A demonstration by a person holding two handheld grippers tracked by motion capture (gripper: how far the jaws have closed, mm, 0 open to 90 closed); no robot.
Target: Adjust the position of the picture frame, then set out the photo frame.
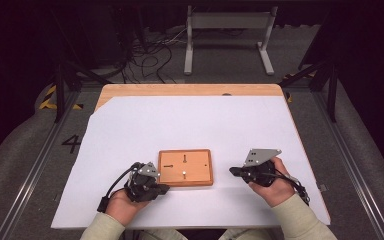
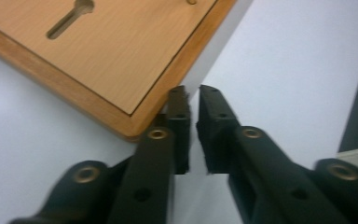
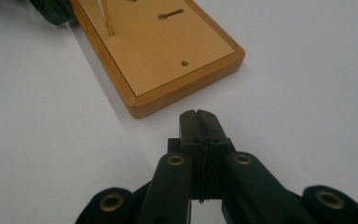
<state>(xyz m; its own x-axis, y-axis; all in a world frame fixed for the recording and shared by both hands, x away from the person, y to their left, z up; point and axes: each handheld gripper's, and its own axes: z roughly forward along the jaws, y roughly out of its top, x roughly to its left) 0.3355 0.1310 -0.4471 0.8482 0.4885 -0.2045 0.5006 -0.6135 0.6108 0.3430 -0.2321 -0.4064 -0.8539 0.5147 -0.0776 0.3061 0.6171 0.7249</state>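
A flat wooden board (image 1: 200,175) with two keyhole slots (image 1: 185,158) lies on the white sheet between my hands. A thin peg (image 3: 108,21) stands upright in it. My left gripper (image 1: 163,189) sits at the board's near left corner. In the left gripper view its jaws (image 2: 193,100) stand a narrow gap apart with nothing between them, one fingertip (image 2: 178,100) right against the board's corner (image 2: 133,126). My right gripper (image 1: 233,171) rests just right of the board, pointing at it. Its jaws (image 3: 196,115) are shut on nothing, a short way from the board's edge (image 3: 186,81).
The white sheet (image 1: 190,120) covers most of a wooden table (image 1: 190,90), with bare sheet all around the board. Beyond the table stand a metal frame (image 1: 227,35) and loose cables (image 1: 150,55) on the floor. A cable trails from each gripper toward the front edge.
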